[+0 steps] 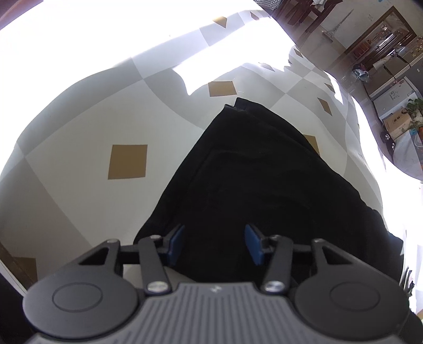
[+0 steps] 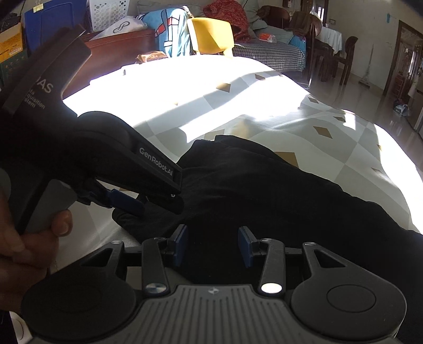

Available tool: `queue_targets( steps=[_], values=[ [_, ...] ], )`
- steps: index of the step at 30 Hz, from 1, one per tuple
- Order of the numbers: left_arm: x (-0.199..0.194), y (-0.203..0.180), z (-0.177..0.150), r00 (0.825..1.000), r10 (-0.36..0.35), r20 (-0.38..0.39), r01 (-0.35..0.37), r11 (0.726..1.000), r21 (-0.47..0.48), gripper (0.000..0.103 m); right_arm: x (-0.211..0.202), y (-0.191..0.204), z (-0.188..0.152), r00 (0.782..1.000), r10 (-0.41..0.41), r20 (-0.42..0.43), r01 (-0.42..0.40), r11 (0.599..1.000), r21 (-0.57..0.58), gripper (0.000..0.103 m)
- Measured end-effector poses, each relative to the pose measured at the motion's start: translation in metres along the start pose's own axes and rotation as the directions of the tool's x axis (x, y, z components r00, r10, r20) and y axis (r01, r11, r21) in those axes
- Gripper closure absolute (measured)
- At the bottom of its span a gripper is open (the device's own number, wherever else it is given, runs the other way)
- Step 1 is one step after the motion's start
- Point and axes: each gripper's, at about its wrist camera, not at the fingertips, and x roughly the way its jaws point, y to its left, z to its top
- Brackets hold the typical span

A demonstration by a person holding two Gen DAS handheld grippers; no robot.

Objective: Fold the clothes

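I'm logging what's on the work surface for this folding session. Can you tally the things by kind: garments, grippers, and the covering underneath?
Black garment: 1
Handheld grippers: 2, left gripper and right gripper
Patterned table covering with brown diamonds: 1
Total: 4

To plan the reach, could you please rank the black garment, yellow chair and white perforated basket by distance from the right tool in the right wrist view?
1. Black garment, directly under it.
2. Yellow chair, beyond the table.
3. White perforated basket, far left.
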Motion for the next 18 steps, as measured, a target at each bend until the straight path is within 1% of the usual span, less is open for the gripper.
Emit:
queue_targets(
  steps=[1, 4, 7, 9, 10, 13, 18],
  values=[
    [0.0, 0.002, 0.002, 1.0, -0.014, -0.006, 0.014, 1.0, -0.008, 0.065, 0.001, 0.002, 0.0, 1.0, 0.014, 0.0, -0.014, 1.0, -0.01, 0.063],
    [-0.003, 0.009, 0.007, 0.998, -0.053, -0.018, 0.053, 0.998, -0.034, 0.065, 0.004, 0.015, -0.001, 0.999, 0.045, -0.003, -0.045, 0.996, -0.077, 0.062],
    [-0.004, 0.013, 0.011, 0.997, -0.068, -0.022, 0.067, 0.997, -0.036, 0.065, 0.008, 0.024, -0.002, 0.997, 0.074, -0.012, -0.075, 0.991, -0.113, 0.062],
    [-0.003, 0.015, 0.012, 0.994, -0.102, -0.038, 0.1, 0.994, -0.049, 0.065, 0.011, 0.029, -0.001, 0.995, 0.095, -0.017, -0.097, 0.987, -0.126, 0.062],
    [-0.002, 0.015, 0.012, 0.992, -0.118, -0.049, 0.116, 0.992, -0.049, 0.065, 0.013, 0.032, -0.002, 0.995, 0.1, -0.02, -0.101, 0.986, -0.134, 0.061],
    [-0.002, 0.013, 0.012, 0.989, -0.134, -0.062, 0.132, 0.991, -0.031, 0.065, 0.02, 0.038, -0.002, 0.993, 0.109, -0.036, -0.113, 0.981, -0.156, 0.059],
    [0.0, 0.015, 0.014, 0.979, -0.184, -0.087, 0.181, 0.983, -0.041, 0.065, 0.03, 0.046, -0.002, 0.992, 0.124, -0.038, -0.129, 0.971, -0.199, 0.058]
  ],
)
